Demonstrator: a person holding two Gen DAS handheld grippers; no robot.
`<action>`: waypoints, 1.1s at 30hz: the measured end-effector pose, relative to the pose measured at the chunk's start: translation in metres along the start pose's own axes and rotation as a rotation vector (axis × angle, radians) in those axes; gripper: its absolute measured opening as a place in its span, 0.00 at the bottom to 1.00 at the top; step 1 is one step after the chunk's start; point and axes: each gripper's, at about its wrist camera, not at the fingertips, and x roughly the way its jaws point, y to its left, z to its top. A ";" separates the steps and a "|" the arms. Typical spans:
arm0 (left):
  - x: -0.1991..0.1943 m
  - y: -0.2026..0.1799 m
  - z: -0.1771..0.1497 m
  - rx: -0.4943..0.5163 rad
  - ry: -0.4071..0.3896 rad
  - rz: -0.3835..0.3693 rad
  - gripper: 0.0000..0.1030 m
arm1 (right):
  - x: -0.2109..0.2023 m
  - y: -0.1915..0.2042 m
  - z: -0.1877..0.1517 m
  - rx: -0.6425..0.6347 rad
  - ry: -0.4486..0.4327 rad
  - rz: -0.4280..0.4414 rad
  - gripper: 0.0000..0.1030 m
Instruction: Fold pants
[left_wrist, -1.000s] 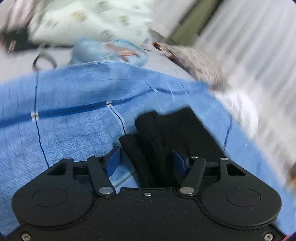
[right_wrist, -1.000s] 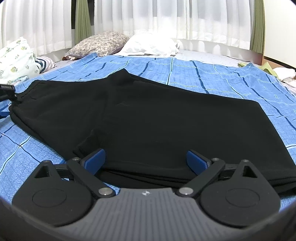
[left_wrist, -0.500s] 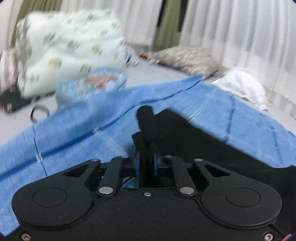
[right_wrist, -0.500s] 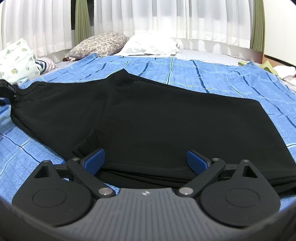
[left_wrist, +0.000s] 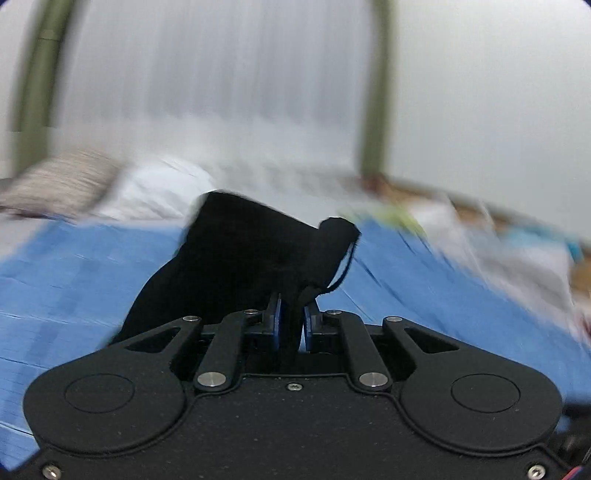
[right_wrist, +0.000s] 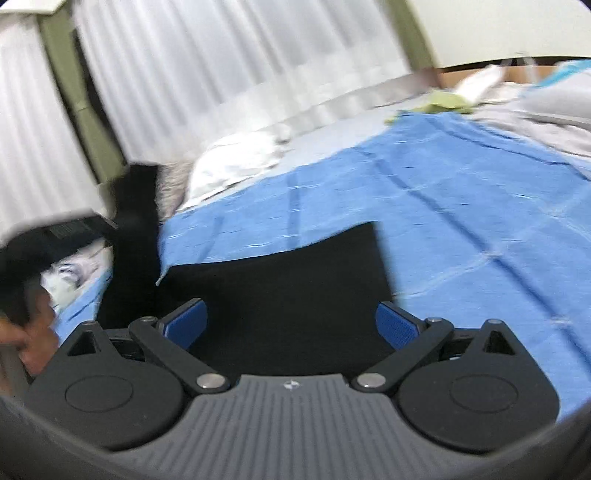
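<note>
Nearest to the person, the left gripper (left_wrist: 291, 325) was pinched tight on a bunched end of the black pants (left_wrist: 236, 266), a loose drawstring dangling from the gathered cloth just above its blue pads. That end was lifted off the blue bedspread (left_wrist: 74, 280), and the rest of the pants trailed down and away to the gripper's left.

The right gripper (right_wrist: 291, 325) stood wide apart with nothing between its fingers, hovering just over the part of the pants (right_wrist: 280, 288) that lay flat on the bedspread (right_wrist: 461, 221). From there the cloth ran long toward the raised end at far left, so the left gripper had the working end, and I judged the fold would turn on carrying it across toward the right.

Half a second before, the left gripper had only just closed low on the pants at the bed; now the end was swung up and both views were blurred with motion. Beyond lay pillows (right_wrist: 236, 162) and white curtains (right_wrist: 221, 66).
</note>
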 end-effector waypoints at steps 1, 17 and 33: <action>0.017 -0.020 -0.011 0.028 0.070 -0.025 0.13 | -0.004 -0.008 0.000 0.012 0.003 -0.019 1.00; -0.056 0.000 -0.051 0.045 0.087 -0.024 0.48 | 0.011 0.003 -0.019 -0.019 -0.019 -0.050 0.97; -0.060 0.090 -0.096 -0.161 0.274 0.315 0.42 | 0.083 0.031 -0.016 -0.013 0.014 -0.198 0.23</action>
